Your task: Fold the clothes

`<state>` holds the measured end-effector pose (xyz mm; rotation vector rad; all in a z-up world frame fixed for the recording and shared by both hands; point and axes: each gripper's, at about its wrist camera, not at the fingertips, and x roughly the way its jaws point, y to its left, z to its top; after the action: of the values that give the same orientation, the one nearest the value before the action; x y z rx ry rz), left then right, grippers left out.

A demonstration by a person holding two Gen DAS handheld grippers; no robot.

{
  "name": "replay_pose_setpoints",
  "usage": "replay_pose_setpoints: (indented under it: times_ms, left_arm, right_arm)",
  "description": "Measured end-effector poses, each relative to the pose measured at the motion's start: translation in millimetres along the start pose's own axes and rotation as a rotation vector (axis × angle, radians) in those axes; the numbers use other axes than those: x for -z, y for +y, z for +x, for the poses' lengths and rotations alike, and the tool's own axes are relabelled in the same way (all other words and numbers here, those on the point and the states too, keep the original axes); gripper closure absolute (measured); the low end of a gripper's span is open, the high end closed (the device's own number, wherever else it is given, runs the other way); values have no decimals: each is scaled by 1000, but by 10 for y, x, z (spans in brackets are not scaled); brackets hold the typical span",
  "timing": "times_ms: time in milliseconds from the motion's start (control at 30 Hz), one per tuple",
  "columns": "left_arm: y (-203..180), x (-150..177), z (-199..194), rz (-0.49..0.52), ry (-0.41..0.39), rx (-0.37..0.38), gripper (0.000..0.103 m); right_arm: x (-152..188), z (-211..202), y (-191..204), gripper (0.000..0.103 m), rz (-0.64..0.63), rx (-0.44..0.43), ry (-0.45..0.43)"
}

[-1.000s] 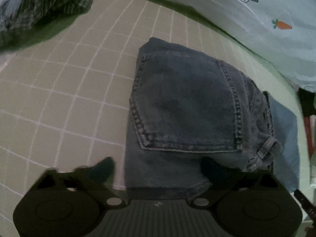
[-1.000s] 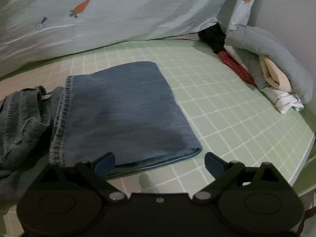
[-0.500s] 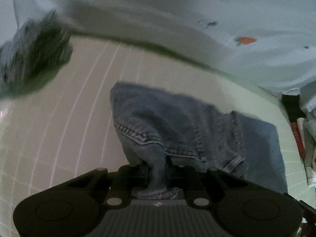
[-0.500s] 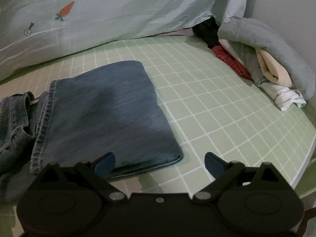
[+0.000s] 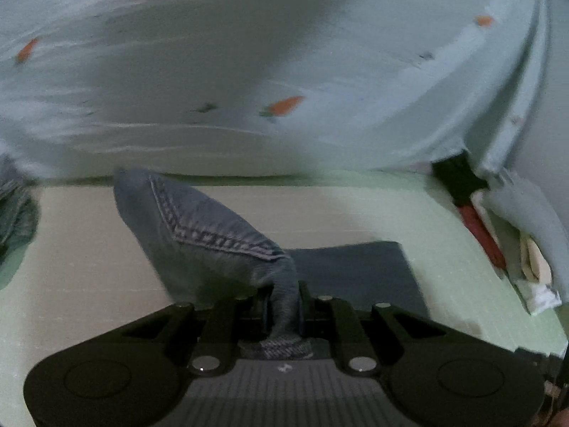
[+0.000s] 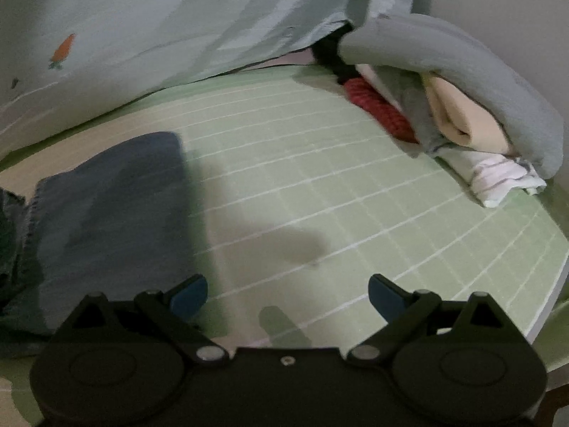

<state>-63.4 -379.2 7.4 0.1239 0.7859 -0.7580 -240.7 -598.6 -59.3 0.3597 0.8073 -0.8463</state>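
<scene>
Lifted off the green checked mat (image 5: 373,206), the near edge of the jeans (image 5: 213,238) now hangs up in a peak, where a second ago they lay flat with the back pocket showing. Now the left gripper (image 5: 282,306) is pinched tight on a bunch of that blue cloth, and the stitched pocket seam runs up and to the left from the fingers. Part of the jeans lies flat on the mat to the right and a bit farther off. Over on the right side, the right gripper (image 6: 287,293) has slid to the right across the mat; its blue fingertips (image 6: 188,293) stand wide apart with nothing between them, and only bare mat and a shadow lie under it. From that view the flat dark part of the jeans (image 6: 113,206) sits at the near left. Behind everything hangs a pale blue sheet (image 5: 320,71) with little orange carrots printed on it. No words can be read anywhere. At the far right is a pile of clothes (image 6: 458,114), grey, cream, red and white, heaped on the mat.
</scene>
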Motion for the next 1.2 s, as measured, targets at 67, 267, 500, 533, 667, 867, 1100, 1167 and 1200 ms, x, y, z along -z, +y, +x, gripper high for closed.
replay_pose_setpoints:
  times_ms: [67,267,500,533,667,867,1100,1167,1200]
  left_arm:
    - [-226,39,127,7,15,21,88]
    - [-396,390,799,-218,178,88,86]
    - [-571,476,1038,-235,288,27,75]
    - [-586,443,1000,-229,291,37,69]
    - [-519,371,689,-267,210,142,2]
    - [-364,378,245,-129,122,-28,2]
    - [253,563,1,-174,180,-206,2]
    - [420,597,-52,-187,194,-238,2]
    - [494,604,-72,-190,200,-250,2]
  right_arm:
    - [-36,43,-176,5,5,8,-3]
    - [-94,143,-639,5,10,37,-4]
    - [-100,197,-936,5,21,49,7]
    - [-105,197,-933,5,24,44,7]
    - [-143,209,-805,5,25,-5,6]
    - [-219,147,-291,5,-25,-142,-18]
    - [-226,52,483,6,-70,-390,-28]
    - [-217,41,707,11,-81,-461,-24]
    - [-208,52,816,12,-87,-478,-14]
